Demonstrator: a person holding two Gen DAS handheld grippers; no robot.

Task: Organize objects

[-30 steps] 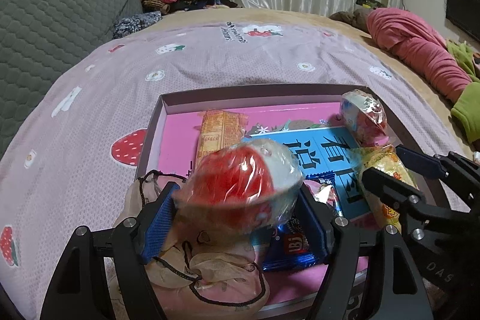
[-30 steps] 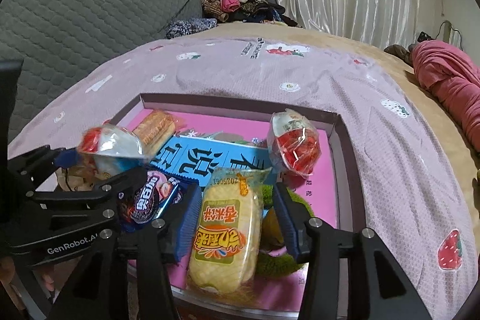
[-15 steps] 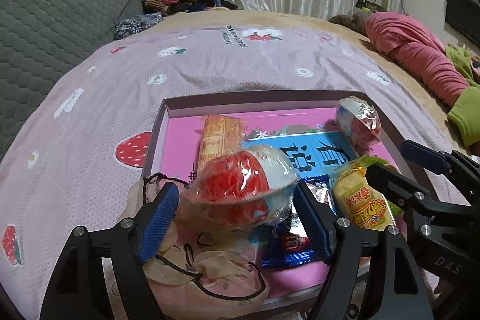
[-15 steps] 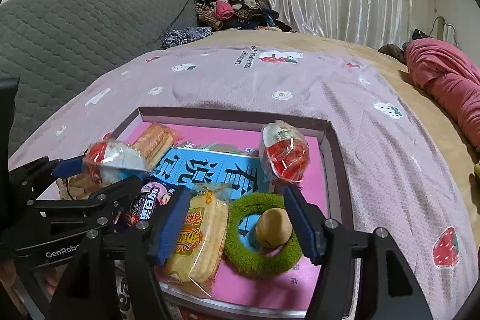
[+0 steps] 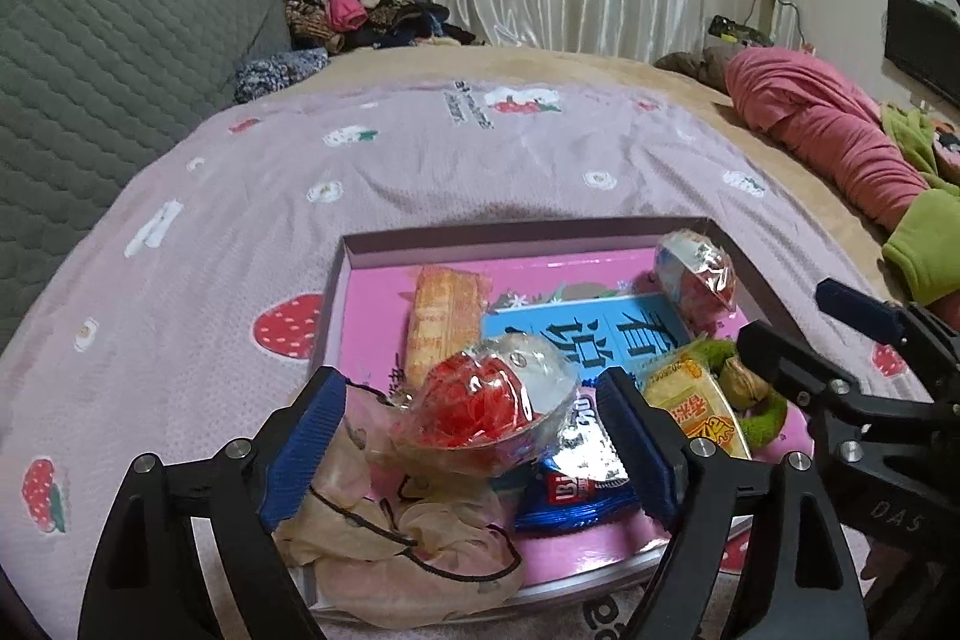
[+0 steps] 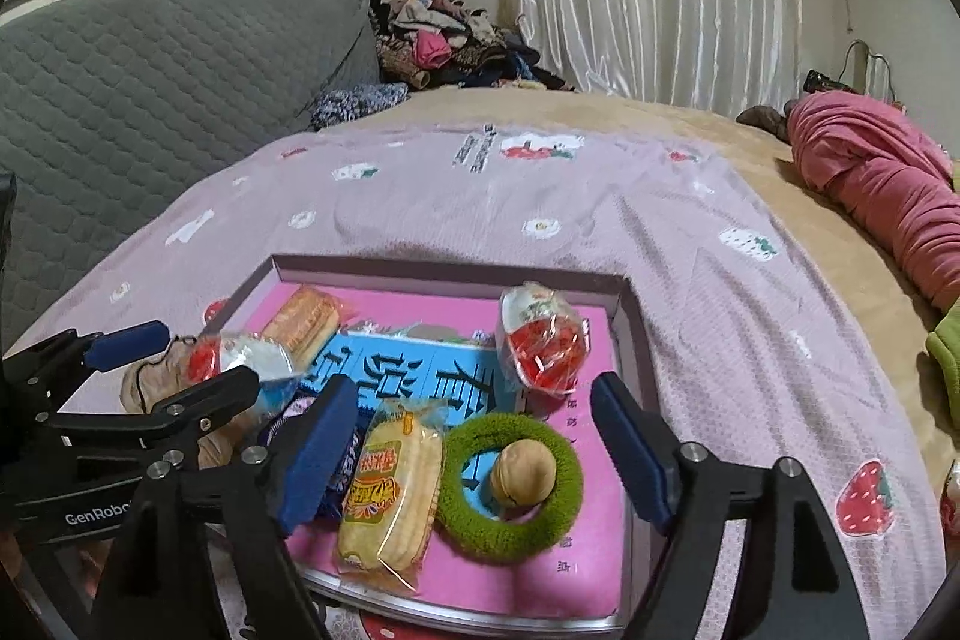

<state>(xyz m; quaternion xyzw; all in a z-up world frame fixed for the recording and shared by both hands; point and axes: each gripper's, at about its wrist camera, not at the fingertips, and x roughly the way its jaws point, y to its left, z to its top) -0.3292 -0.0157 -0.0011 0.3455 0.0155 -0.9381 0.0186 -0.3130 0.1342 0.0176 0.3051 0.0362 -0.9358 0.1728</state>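
In the left wrist view my left gripper hangs over the near left corner of the pink-lined tray. Its jaws are opening. Between them a red-and-white wrapped snack rests on a beige pouch and a blue packet, with a gap at each pad. My right gripper is over the tray's near edge, jaws opening and gripping nothing. Below it lie a yellow cracker packet and a green ring with a walnut in it.
The tray also holds a wafer packet, a second red-and-white snack and a blue printed card. It lies on a strawberry-print sheet. A grey quilted cushion stands left, a clothes pile behind, a pink garment right.
Both grippers rose and drew back while widening. The right one let go of the yellow cracker packet, which now lies beside the green ring. The left pads parted from the red-and-white snack.
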